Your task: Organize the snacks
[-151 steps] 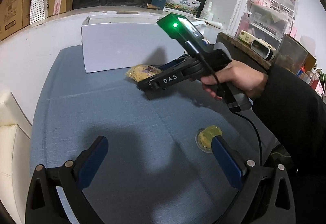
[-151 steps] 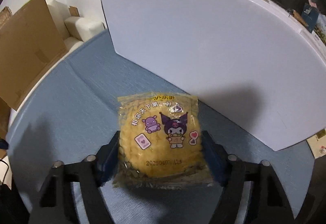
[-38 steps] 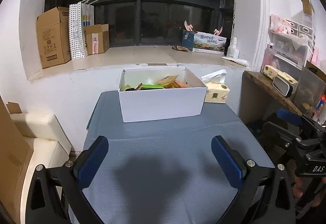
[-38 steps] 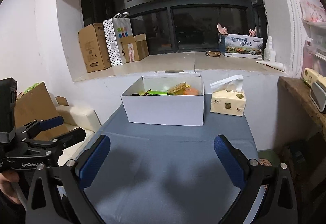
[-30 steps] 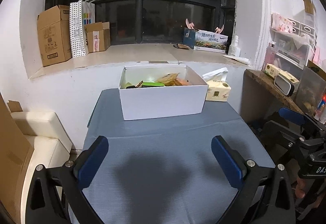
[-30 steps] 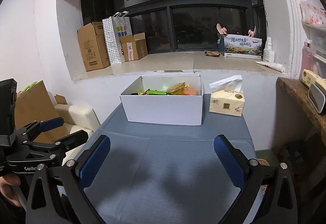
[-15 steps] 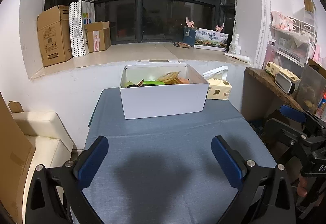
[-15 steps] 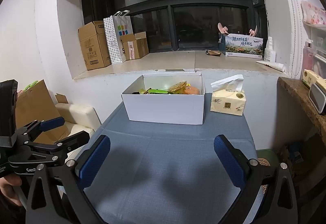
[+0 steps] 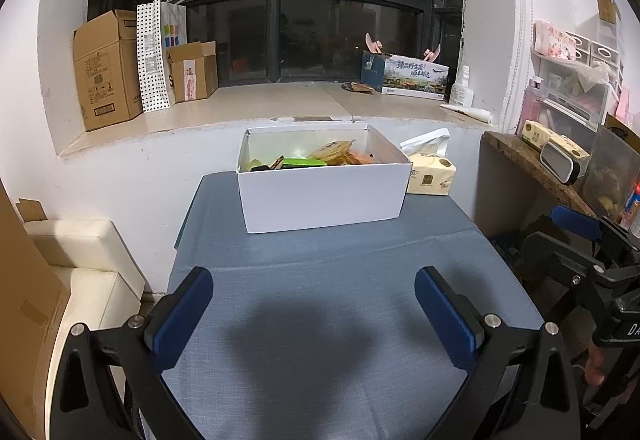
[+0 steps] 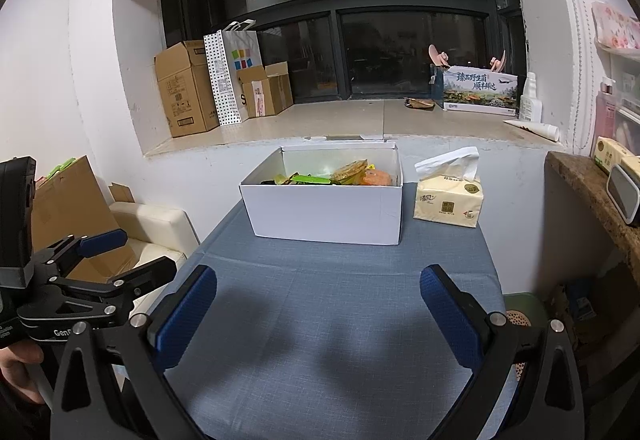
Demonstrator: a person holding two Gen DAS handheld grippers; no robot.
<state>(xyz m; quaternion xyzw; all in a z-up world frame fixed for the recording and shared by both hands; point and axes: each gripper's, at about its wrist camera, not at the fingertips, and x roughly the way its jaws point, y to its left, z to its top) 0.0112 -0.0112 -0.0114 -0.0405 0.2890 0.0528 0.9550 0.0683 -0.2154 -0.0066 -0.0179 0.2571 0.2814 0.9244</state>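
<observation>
Snacks (image 9: pixel 320 159) piled inside white box (image 9: pixel 324 196), at far end of blue-clothed surface (image 9: pixel 320 320), close under window ledge (image 9: pixel 256 112). Among them: round biscuit-like packet leaning up at top, green wrapper, orange packet; rest too small to tell. Tissue pack (image 9: pixel 431 176) just beside box on its right, one sheet standing up from top. Bare cloth over near half of surface, with soft shadow between pads.

Left tongs (image 9: pixel 314 314) spread wide, holding nothing, blue pads (image 9: pixel 182 316) well apart, held over near edge of surface and pointed toward box. Right tongs (image 10: pixel 318 314) likewise spread wide and empty, aimed at same box from slightly to the right. Left tongs also visible from right wrist view at lower left, gripped by hand (image 10: pixel 18 368), fingers apart. Right tongs visible at right edge of left wrist view, off surface's side, fingers likewise apart.

Cardboard boxes (image 9: pixel 106 68) and dotted paper bag (image 9: pixel 160 52) on ledge at left; printed carton (image 9: pixel 412 74) on ledge at right. Cream cushion (image 9: pixel 80 248) beside surface at left.
</observation>
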